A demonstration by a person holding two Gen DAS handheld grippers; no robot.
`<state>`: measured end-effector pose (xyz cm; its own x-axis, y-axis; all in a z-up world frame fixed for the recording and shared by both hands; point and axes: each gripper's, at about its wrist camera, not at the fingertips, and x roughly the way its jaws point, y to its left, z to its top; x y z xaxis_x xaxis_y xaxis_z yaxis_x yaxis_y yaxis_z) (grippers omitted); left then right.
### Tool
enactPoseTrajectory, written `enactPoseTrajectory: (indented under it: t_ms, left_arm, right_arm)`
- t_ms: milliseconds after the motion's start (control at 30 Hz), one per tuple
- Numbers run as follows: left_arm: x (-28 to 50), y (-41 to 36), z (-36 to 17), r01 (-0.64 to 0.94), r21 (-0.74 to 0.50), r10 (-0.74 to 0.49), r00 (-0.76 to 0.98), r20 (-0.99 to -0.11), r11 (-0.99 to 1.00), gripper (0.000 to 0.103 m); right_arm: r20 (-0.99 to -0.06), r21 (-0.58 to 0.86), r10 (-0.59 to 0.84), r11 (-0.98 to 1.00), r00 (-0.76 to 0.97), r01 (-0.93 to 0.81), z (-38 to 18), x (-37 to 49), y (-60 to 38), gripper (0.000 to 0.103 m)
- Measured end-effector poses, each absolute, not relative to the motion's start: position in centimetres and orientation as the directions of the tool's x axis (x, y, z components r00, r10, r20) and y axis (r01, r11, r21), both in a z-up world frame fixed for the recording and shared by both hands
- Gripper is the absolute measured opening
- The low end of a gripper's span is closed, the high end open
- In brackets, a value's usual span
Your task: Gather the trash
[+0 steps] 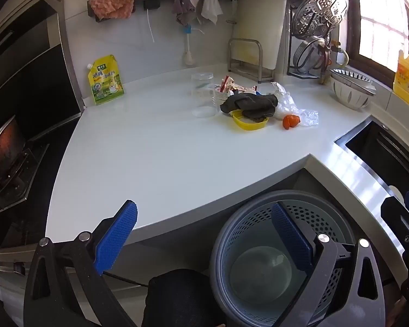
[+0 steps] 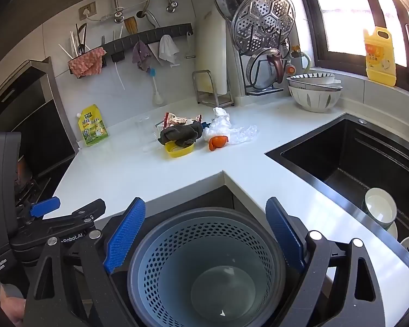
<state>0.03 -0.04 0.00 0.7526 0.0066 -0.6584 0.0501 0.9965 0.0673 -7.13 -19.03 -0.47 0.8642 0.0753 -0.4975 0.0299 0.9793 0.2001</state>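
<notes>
You get bright daylight from the window (image 2: 349, 13), blown out white. Sharp focus centrally; fisheye bending and dark corners at edges.

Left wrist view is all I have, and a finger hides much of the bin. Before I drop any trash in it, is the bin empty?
Observer: Nearly. The right wrist view shows the floor of the bin, with only a small white scrap lying on it.
Operator: And the sink? I only see its edge.
Observer: A pale bowl sits inside the sink.
Operator: Are the right gripper's fingers open?
Observer: Yes. The right gripper is open and holds nothing, and its fingers frame the bin.
</notes>
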Motion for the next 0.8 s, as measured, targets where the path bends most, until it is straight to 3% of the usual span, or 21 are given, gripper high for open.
enactPoseTrajectory:
  t_ms: [800]
  left_arm:
    - [-0.9, 0.8, 0.2, 0.046, 0.055, 0.0, 0.764, -0.645, 0.997, 0.097]
  right_arm:
    - [-0.488, 0.188, 0.072, 0.982, 0.87, 0.024, 0.0, -7.5, -18.6, 0.086]
